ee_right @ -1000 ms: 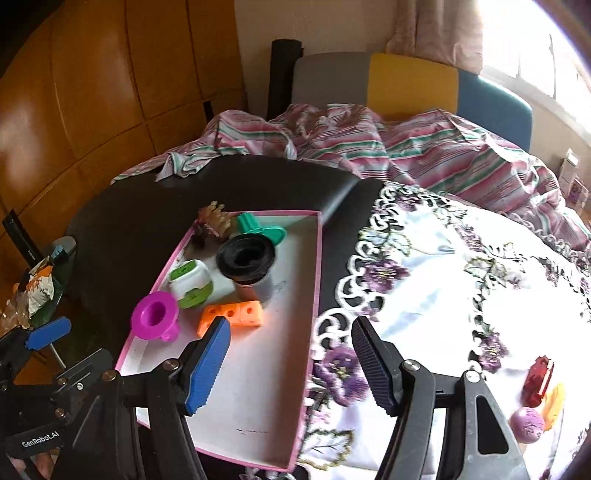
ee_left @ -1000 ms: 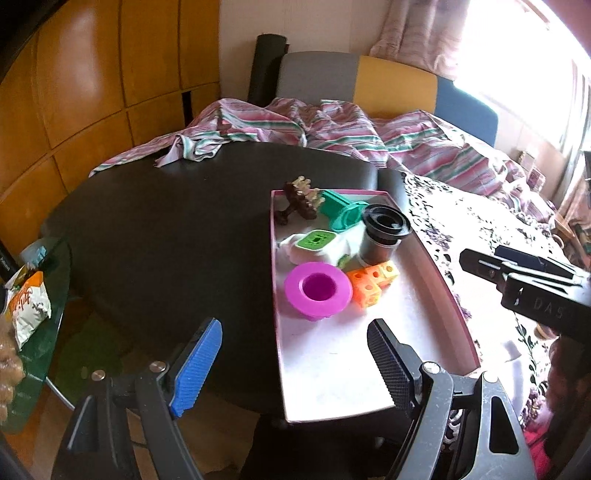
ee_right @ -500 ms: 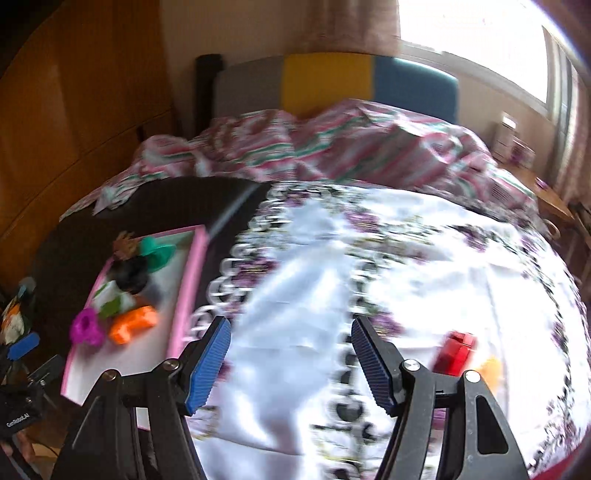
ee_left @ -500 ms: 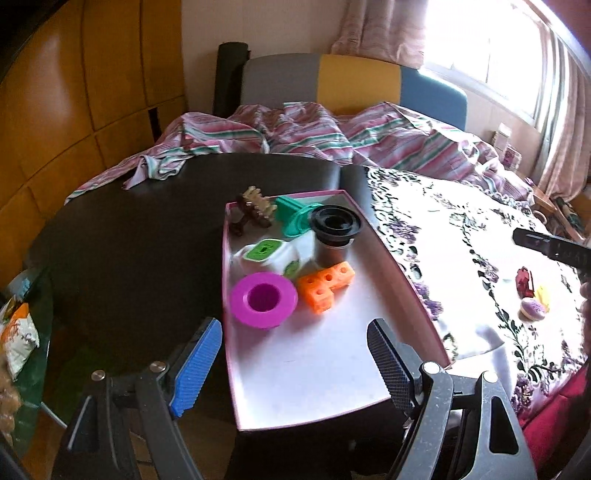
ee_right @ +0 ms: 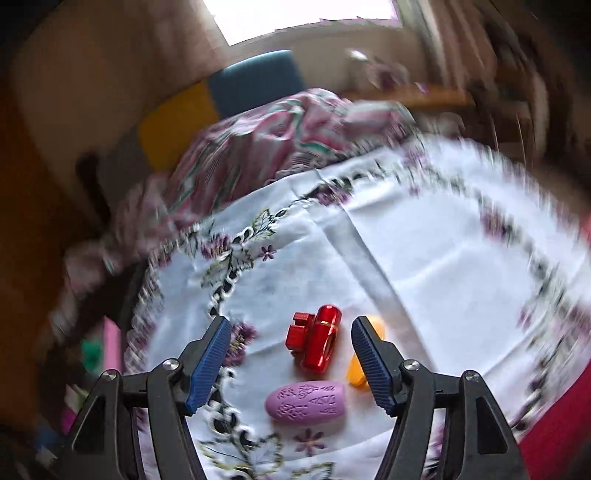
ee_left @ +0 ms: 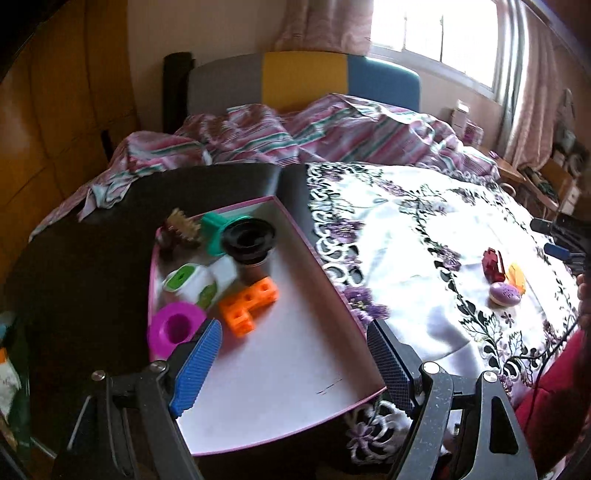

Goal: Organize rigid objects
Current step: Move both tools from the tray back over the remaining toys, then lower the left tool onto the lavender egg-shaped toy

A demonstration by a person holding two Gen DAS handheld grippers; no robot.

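light: daylight from window (ee_left: 436, 33), blown out white | cloth (ee_left: 424, 258) glares | left view mostly sharp | right view has strong motion blur | edges: fisheye bend, dark corners

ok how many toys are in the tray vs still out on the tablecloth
In the pink tray: 6 (brown piece, green piece, black cup, white-green box, orange block, magenta ring)
On the tablecloth: 3 (red piece, purple oval, orange piece)
Total: 9
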